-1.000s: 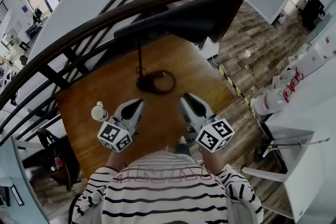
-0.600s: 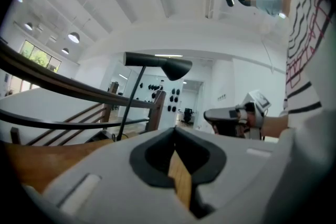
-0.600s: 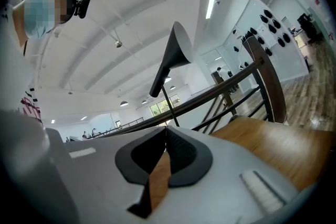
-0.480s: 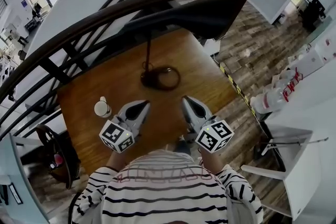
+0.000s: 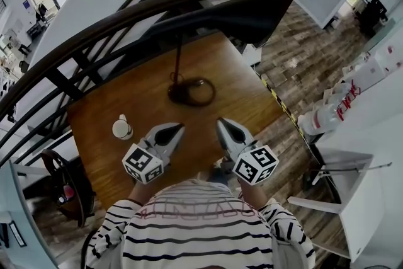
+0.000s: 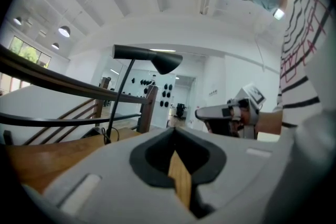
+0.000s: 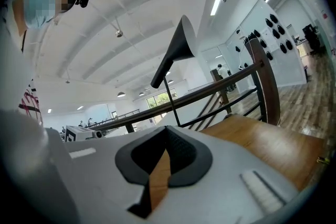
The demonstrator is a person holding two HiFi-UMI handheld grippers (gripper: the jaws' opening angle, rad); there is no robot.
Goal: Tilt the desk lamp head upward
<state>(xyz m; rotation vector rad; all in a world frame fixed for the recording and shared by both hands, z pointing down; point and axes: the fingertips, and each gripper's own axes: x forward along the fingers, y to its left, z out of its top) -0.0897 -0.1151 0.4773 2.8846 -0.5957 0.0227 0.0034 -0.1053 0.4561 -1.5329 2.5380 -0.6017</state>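
Two claws, both pinched shut on nothing: the left gripper (image 5: 179,127) and right gripper (image 5: 220,121) sit side by side. The desk lamp head (image 5: 220,21) hangs ahead of and above them, its long axis crosswise. Its flared end lies toward the right gripper, probably the nearer one.

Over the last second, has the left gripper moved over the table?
Yes, slightly. Against the small white container on the table, the left gripper has drawn back toward the person and a little rightward.
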